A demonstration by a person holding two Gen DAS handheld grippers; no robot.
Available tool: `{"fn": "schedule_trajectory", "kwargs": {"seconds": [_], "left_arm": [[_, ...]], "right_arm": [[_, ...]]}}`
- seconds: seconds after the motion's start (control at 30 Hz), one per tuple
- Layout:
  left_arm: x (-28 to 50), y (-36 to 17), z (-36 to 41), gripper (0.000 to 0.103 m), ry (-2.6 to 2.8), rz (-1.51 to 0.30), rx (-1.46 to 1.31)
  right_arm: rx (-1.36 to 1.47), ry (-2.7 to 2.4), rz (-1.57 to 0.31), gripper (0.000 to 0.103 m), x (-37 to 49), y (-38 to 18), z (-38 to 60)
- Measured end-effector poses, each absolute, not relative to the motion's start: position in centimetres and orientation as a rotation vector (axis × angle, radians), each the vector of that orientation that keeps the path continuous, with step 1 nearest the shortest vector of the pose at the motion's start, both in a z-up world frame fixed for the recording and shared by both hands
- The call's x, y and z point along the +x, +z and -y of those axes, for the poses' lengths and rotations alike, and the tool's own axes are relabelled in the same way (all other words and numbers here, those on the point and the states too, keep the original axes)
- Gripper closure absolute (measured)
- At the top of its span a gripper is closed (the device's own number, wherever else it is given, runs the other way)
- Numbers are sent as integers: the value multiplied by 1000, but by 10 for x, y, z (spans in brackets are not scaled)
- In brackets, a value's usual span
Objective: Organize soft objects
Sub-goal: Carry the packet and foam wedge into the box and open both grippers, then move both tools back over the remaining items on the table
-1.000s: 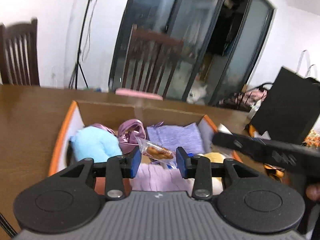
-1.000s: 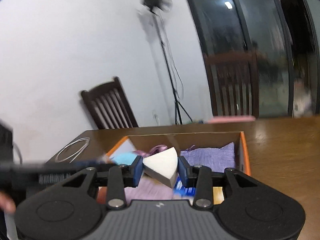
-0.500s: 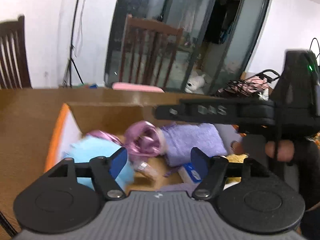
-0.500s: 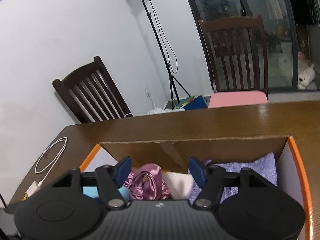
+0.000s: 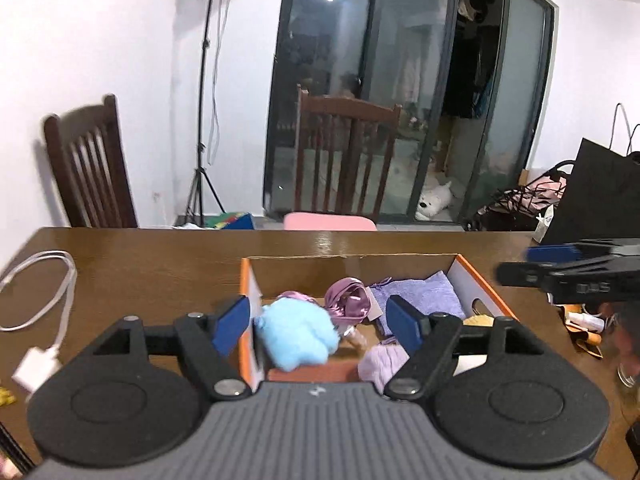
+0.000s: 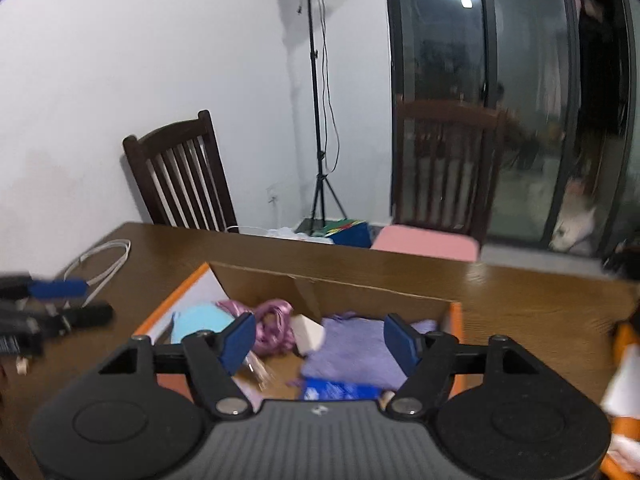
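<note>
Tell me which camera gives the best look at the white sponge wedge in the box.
The right wrist view. The white sponge wedge lies in plain sight there, between the pink satin scrunchie and the purple cloth. In the left wrist view I cannot pick it out; the scrunchie covers that spot.

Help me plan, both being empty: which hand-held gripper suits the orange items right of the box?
Right. The right hand-held gripper, open, hangs near those orange items; the left hand-held gripper sits across the cardboard box, by the white cable.
</note>
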State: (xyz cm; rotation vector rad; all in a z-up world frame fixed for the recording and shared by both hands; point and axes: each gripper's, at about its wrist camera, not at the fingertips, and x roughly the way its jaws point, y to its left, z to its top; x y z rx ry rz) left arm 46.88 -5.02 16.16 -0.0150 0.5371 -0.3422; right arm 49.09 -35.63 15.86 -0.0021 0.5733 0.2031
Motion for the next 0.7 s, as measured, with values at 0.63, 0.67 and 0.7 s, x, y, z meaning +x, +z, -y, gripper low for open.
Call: {"fn": "schedule_trajectory", "kwargs": {"seconds": [0.63, 0.67, 0.7], "left_arm": [[245, 155, 6, 8, -235, -288, 78], [234, 150, 5, 6, -226, -275, 76], [223, 144, 2, 5, -223, -266, 64]], "right_arm": [[-154, 163, -349, 16, 238, 168, 365], [-151, 166, -337, 16, 225, 162, 361], [-150, 168, -329, 16, 211, 156, 359]]}}
